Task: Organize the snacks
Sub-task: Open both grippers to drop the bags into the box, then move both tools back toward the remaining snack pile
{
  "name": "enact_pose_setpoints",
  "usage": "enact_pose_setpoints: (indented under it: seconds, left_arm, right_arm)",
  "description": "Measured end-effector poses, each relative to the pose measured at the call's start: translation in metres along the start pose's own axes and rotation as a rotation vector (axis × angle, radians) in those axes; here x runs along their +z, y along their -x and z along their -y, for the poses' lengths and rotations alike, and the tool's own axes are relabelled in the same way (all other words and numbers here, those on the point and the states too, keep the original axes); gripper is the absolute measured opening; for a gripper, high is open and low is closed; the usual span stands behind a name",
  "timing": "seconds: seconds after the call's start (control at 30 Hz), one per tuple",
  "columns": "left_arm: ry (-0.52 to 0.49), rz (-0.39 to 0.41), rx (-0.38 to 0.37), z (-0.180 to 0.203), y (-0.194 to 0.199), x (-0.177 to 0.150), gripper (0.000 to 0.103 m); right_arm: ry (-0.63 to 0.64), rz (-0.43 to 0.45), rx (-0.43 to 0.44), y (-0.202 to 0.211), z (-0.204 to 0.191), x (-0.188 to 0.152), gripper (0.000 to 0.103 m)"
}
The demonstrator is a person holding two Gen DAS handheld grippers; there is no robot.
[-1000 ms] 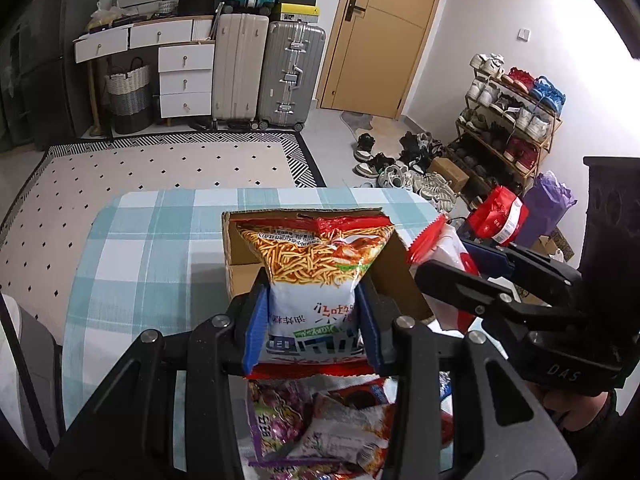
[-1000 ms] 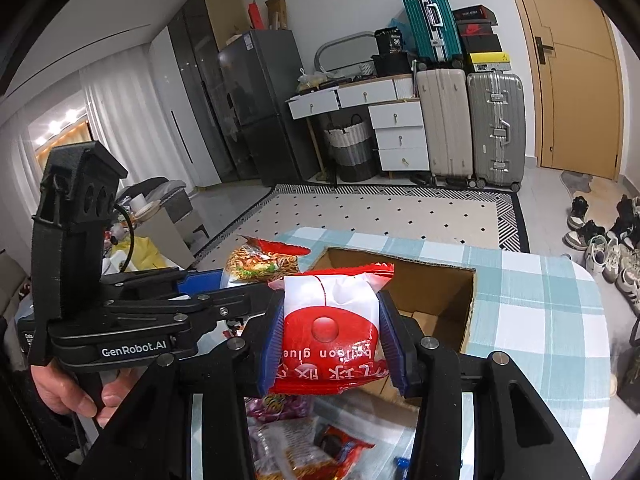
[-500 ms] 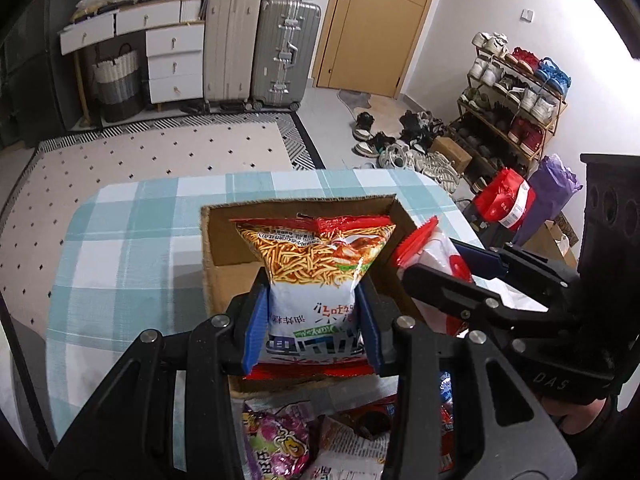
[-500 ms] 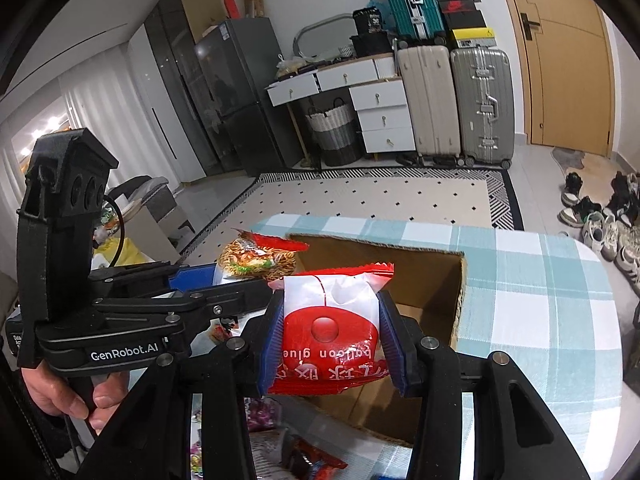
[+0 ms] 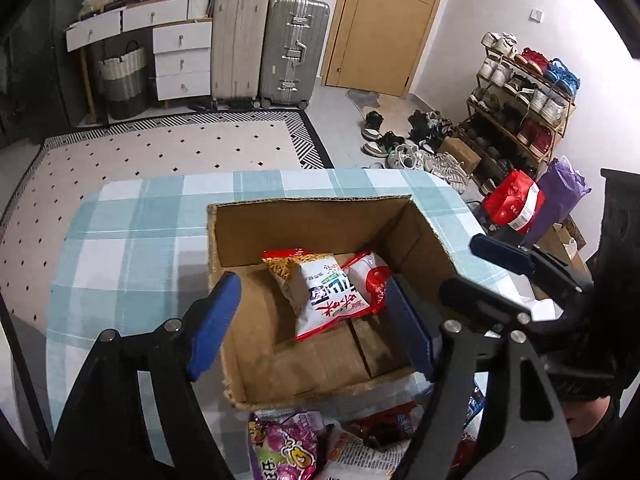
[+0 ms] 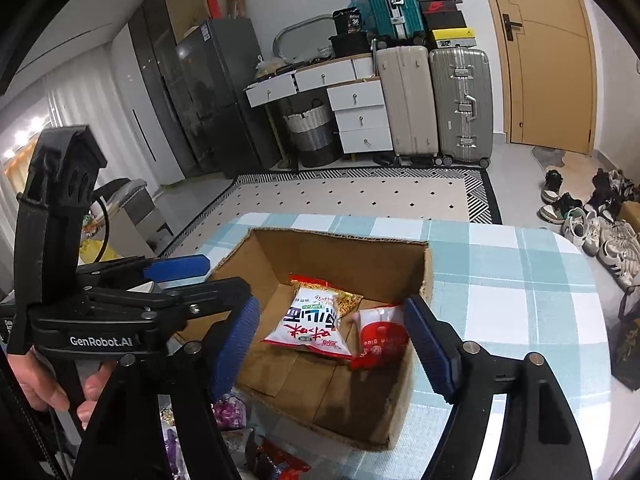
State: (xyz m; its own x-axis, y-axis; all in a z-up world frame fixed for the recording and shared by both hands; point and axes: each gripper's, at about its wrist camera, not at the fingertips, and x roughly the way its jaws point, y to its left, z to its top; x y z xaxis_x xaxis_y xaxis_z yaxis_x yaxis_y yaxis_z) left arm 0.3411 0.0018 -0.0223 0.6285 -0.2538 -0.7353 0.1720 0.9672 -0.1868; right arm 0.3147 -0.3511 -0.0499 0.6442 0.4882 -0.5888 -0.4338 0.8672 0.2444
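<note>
An open cardboard box (image 5: 304,210) (image 6: 400,408) stands on the checked tablecloth. Inside it lie a white noodle-snack bag (image 5: 326,294) (image 6: 312,322) and a red and white snack bag (image 5: 374,278) (image 6: 380,336), side by side. My left gripper (image 5: 310,326) is open and empty above the box's near edge. My right gripper (image 6: 332,344) is open and empty above the box; it shows at the right of the left wrist view (image 5: 492,276). More snack bags (image 5: 288,448) lie on the table in front of the box.
The checked tablecloth (image 5: 132,248) (image 6: 512,288) covers the table around the box. Loose snack bags (image 6: 272,460) lie by the near edge. Beyond the table are a rug, suitcases (image 5: 296,48), drawers, a shoe rack (image 5: 520,96) and a door.
Both grippers opened over the box and let go of their bags. The noodle-snack bag and the red bag now lie on the box floor.
</note>
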Motion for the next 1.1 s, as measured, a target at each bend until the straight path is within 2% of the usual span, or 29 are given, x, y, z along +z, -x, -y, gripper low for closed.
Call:
enact_pose_setpoints:
  seconds: [0.27, 0.43, 0.5, 0.6, 1.1]
  left_arm:
    - [0.037, 0.034, 0.011, -0.006, 0.037, -0.018, 0.073]
    - [0.028, 0.067, 0.047, -0.001, 0.066, -0.031, 0.074]
    - [0.015, 0.073, 0.061, 0.002, 0.077, -0.035, 0.078]
    - [0.006, 0.098, 0.073, 0.009, 0.097, -0.043, 0.080]
    - [0.025, 0.148, 0.110, 0.027, 0.170, -0.092, 0.085]
  right_arm:
    - [0.000, 0.046, -0.001, 0.036, -0.004, 0.002, 0.076]
    - [0.001, 0.070, 0.003, 0.064, -0.015, -0.002, 0.076]
    - [0.009, 0.076, 0.001, 0.074, -0.020, -0.004, 0.077]
    - [0.027, 0.093, 0.002, 0.090, -0.030, -0.009, 0.086]
    - [0.072, 0.173, 0.005, 0.167, -0.078, -0.048, 0.091]
